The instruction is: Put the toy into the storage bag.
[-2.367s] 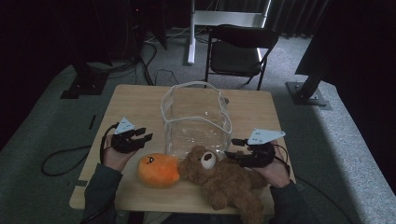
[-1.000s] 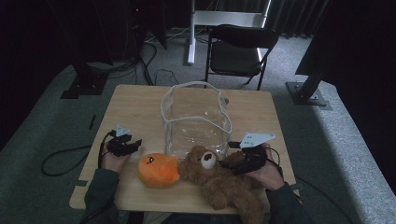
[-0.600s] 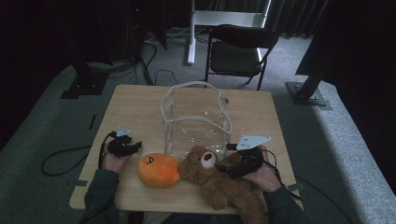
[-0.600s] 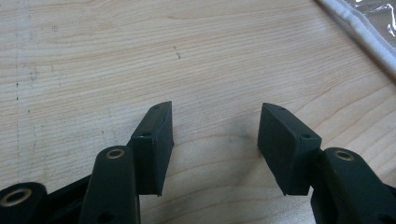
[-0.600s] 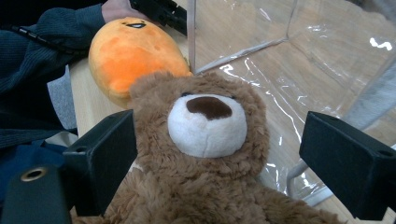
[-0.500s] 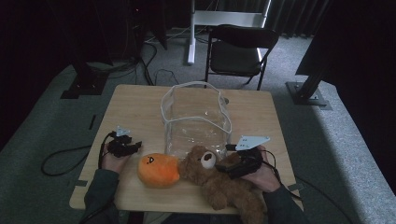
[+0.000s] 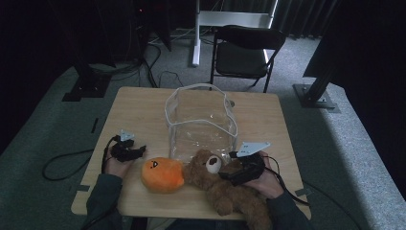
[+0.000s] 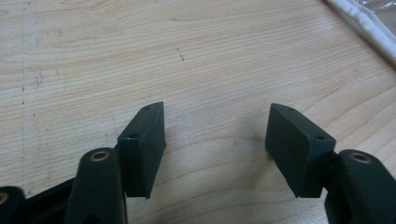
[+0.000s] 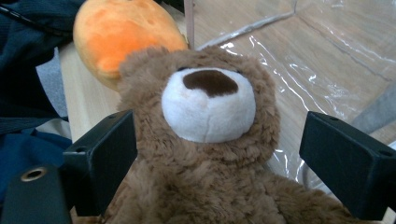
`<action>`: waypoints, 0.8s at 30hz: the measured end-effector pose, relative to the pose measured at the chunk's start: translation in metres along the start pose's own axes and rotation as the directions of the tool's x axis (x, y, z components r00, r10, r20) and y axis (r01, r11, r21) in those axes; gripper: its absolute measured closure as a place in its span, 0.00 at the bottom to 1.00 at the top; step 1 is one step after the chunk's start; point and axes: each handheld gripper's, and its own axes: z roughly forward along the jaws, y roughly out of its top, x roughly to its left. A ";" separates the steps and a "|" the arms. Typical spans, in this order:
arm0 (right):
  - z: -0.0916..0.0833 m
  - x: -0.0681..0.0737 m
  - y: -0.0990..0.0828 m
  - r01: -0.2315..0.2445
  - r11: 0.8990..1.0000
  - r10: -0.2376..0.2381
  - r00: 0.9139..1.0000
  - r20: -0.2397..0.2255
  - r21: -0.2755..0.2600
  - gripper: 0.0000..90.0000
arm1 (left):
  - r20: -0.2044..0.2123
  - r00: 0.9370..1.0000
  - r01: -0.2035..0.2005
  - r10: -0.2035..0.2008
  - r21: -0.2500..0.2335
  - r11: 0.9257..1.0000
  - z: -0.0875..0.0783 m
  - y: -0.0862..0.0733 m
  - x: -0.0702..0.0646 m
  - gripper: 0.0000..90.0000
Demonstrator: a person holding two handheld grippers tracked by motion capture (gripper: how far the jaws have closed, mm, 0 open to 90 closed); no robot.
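Observation:
A brown teddy bear [image 7: 225,189] lies on its back at the table's near edge, head toward the clear plastic bag [image 7: 201,120]. An orange plush [image 7: 162,175] lies against the bear's head on the left. My right gripper [image 7: 226,175] is over the bear's chest, open. In the right gripper view its jaws [image 9: 224,158] stand wide on either side of the teddy bear's [image 9: 210,107] head, with the orange plush [image 9: 116,32] behind. My left gripper [image 7: 138,151] rests low at the table's left. Its jaws [image 8: 217,135] have just been opening, with only bare wood between them.
The wooden table [image 7: 139,110] has bare room on its left and far side. A folding chair [image 7: 244,52] stands behind the table. Cables trail off the table's left and right edges. The bag's white edge [image 8: 359,23] lies just ahead of the left gripper.
My right gripper has moved left along the bear toward its head. The left gripper has sunk a little toward the table and stayed there.

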 end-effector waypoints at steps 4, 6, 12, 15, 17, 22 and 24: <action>0.002 0.000 0.000 0.004 1.000 -0.004 1.000 -0.001 0.012 0.12 | 0.004 1.000 -0.004 0.004 -0.003 1.000 0.001 0.000 -0.001 0.37; 0.002 0.001 0.002 0.005 1.000 -0.005 1.000 -0.001 0.012 0.12 | 0.004 1.000 -0.007 0.007 -0.004 1.000 0.001 0.000 -0.001 0.37; 0.005 0.003 0.005 0.009 1.000 -0.009 1.000 -0.004 0.023 0.12 | 0.005 1.000 -0.008 0.008 -0.007 1.000 0.002 -0.001 -0.001 0.36; 0.011 0.003 0.006 0.011 0.999 -0.011 1.000 -0.003 0.040 0.12 | 0.005 1.000 -0.009 0.009 -0.008 1.000 0.002 -0.001 -0.001 0.35; 0.012 0.003 0.006 0.011 0.999 -0.011 1.000 -0.004 0.044 0.12 | 0.006 1.000 -0.009 0.009 -0.009 1.000 0.002 -0.001 -0.002 0.35; 0.020 0.003 0.003 0.006 0.998 -0.005 1.000 -0.012 0.067 0.12 | 0.006 1.000 -0.009 0.009 -0.010 1.000 0.002 -0.001 -0.002 0.34; 0.022 0.003 0.002 0.004 0.997 -0.003 1.000 -0.012 0.078 0.12 | 0.006 1.000 -0.009 0.009 -0.010 1.000 0.002 -0.001 -0.002 0.34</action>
